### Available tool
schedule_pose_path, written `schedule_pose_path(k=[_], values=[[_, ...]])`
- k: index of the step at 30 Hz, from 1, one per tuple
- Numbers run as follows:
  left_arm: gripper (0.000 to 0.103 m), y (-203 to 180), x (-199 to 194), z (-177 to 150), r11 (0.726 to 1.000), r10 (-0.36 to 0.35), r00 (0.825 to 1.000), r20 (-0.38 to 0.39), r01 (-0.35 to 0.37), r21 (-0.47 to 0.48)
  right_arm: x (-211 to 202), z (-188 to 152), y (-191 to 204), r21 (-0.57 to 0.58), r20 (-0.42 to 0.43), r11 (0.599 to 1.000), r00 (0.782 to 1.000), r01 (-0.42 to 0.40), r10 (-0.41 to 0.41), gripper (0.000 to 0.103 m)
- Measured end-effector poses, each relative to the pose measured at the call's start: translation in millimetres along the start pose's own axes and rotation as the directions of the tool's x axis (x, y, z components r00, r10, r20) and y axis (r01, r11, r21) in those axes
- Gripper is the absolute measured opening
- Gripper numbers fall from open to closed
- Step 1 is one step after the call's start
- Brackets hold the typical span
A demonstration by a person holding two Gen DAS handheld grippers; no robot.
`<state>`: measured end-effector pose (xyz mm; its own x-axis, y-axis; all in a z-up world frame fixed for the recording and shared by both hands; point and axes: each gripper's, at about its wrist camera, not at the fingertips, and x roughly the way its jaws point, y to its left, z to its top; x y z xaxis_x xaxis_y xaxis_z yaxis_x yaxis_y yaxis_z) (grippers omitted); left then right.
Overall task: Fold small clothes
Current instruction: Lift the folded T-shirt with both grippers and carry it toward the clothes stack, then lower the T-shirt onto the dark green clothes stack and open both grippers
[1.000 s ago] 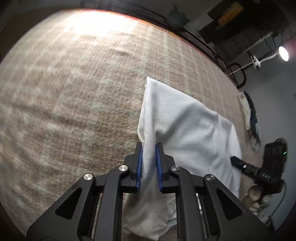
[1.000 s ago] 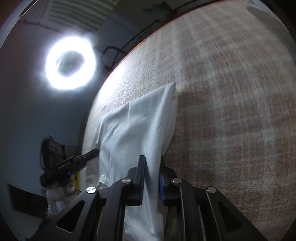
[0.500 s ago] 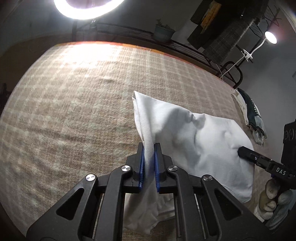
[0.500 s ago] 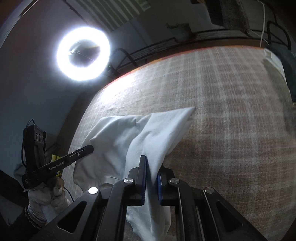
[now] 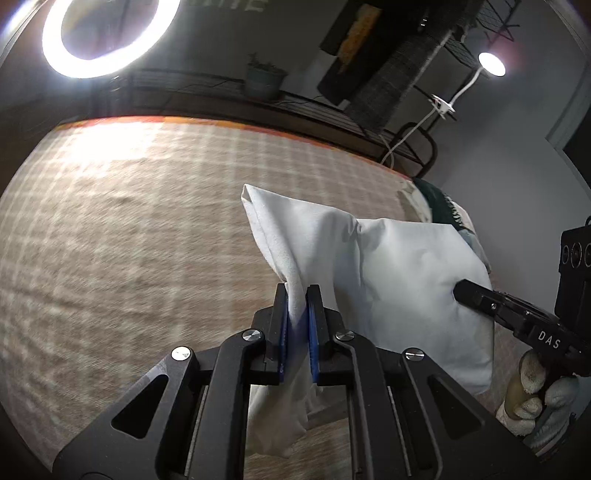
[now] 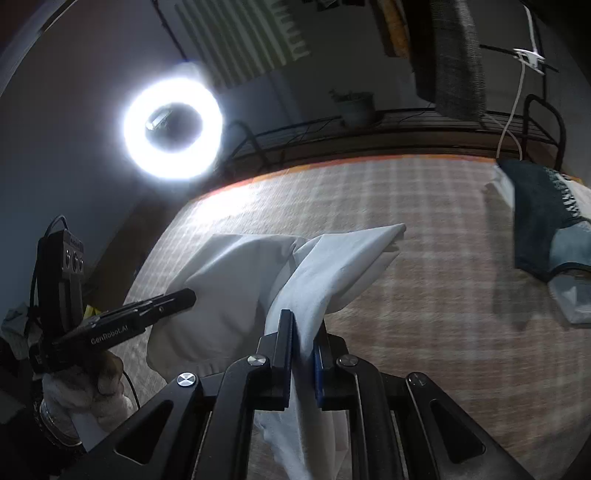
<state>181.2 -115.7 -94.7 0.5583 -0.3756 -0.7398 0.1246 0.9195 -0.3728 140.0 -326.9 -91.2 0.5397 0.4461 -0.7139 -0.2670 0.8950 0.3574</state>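
Two matte black plastic two-finger grippers, left (image 5: 297,295) and right (image 6: 303,325), each with blue rubber finger pads (image 5: 282,332), round silver screws (image 5: 181,353), triangular cut-outs and white lettering, gripped by hands in off-white knitted gloves (image 6: 79,397), a thin black cable trailing below.

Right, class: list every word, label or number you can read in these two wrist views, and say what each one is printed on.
"DAS": white letters on the right gripper arm, seen from the left wrist view.
"GenRobot.AI": white letters on the left gripper arm, seen from the right wrist view.
Pale lettering on the wall beside the ring light: cropped and blurred, unreadable.
Print on the dark folded garment: unreadable.
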Motion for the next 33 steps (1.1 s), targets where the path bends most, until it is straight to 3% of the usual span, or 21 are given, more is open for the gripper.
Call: schedule_pose_path(k=[12, 17, 24, 33], values=[[0.007, -114.6, 58.7, 29.7, 0.991, -0.093, 0.995, 0.020, 0.091, 0.100, -57.4, 24.4, -94.2, 0.020, 0.068, 0.990, 0.988, 0.138, -0.139, 0.007], [0.007, -169.4, 87.1, 42.9, 0.981, -0.128, 0.992, 0.019, 0.124, 0.152, -80.5, 35.4, -135.3, 0.036, 0.101, 0.974, 0.969, 0.223, -0.225, 0.007], [0.007, -244.6, 137.5, 63.0, 0.965, -0.168, 0.985, 0.035, 0.157, 0.211, -111.3, 69.5, -206.3, 0.038, 0.134, 0.935, 0.926, 0.352, -0.354, 0.007], [0.007, -304.8, 200.0, 83.3, 0.963, -0.159, 0.985, 0.066, 0.140, 0.228, -109.5, 107.8, -282.1, 0.067, 0.148, 0.910, 0.898, 0.408, -0.414, 0.007]])
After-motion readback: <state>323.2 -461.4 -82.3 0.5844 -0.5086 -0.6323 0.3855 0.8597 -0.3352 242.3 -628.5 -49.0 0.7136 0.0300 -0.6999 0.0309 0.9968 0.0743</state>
